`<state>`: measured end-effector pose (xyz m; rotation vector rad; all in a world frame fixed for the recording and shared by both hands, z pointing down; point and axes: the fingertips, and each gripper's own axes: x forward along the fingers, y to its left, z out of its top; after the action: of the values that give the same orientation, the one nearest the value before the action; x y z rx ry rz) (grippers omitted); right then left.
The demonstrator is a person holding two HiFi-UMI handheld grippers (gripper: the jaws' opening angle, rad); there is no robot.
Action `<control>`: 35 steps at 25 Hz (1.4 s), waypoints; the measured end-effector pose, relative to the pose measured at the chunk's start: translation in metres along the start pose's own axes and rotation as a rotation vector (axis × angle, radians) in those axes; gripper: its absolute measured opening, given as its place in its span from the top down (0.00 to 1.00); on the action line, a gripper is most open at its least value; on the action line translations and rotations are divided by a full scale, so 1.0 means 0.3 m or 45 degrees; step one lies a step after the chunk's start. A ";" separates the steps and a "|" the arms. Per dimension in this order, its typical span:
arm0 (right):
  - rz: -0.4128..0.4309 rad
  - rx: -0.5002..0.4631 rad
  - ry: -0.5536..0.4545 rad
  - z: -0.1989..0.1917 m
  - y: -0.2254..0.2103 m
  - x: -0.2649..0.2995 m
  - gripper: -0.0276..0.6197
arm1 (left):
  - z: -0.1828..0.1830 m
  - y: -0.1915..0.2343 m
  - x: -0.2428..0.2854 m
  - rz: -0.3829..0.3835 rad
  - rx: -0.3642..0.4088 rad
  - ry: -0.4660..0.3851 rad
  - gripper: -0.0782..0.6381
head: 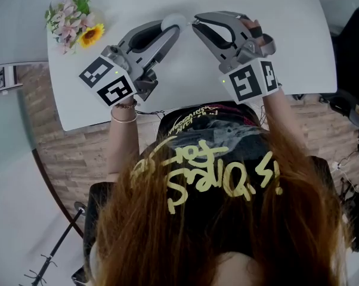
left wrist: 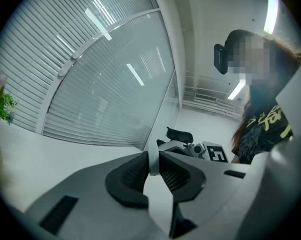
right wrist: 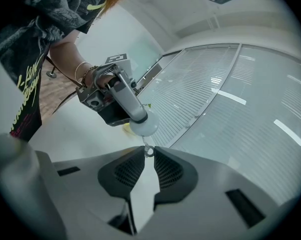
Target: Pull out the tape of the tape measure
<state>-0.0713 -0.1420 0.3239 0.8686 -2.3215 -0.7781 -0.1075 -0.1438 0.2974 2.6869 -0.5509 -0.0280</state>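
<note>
A person is holding a hand-held gripper in each hand over a white surface [head: 287, 40], with the tips nearly meeting.

The left hand-held gripper [head: 172, 28] is clamping a tape measure [right wrist: 143, 124], a small, round, smooth white case. In its own view the case shows edge-on, pinched between the dark ribbed pads. The case is hanging over the middle of the surface, toward the far edge.

The right hand-held gripper [head: 197, 21] is closing narrowly on a ring [right wrist: 148, 151], a small pale loop at the tape's end, caught at the very tips of its jaws.

Judging by progress, both grips are looking set but the pull is barely starting. The ring is sitting just beside the case, and only a short thread-thin link seems to be joining them, though it is too fine to be sure. Nearly the whole tape is waiting to be drawn out.

Pink and yellow flowers [head: 72, 19] are lying at the far left corner.
</note>
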 end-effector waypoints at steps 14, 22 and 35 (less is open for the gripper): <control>0.028 -0.017 -0.010 0.032 0.027 0.003 0.86 | -0.009 -0.019 0.010 -0.028 0.001 0.022 0.81; 0.046 -0.023 0.014 0.039 0.034 0.031 0.86 | -0.010 0.009 -0.014 -0.012 -0.017 -0.002 0.81; -0.045 0.056 0.036 -0.023 -0.031 -0.042 0.86 | 0.014 0.040 -0.039 0.052 -0.009 -0.073 0.81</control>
<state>-0.0550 -0.1411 0.3191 0.9362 -2.3118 -0.7276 -0.1233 -0.1510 0.2974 2.6742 -0.6223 -0.0958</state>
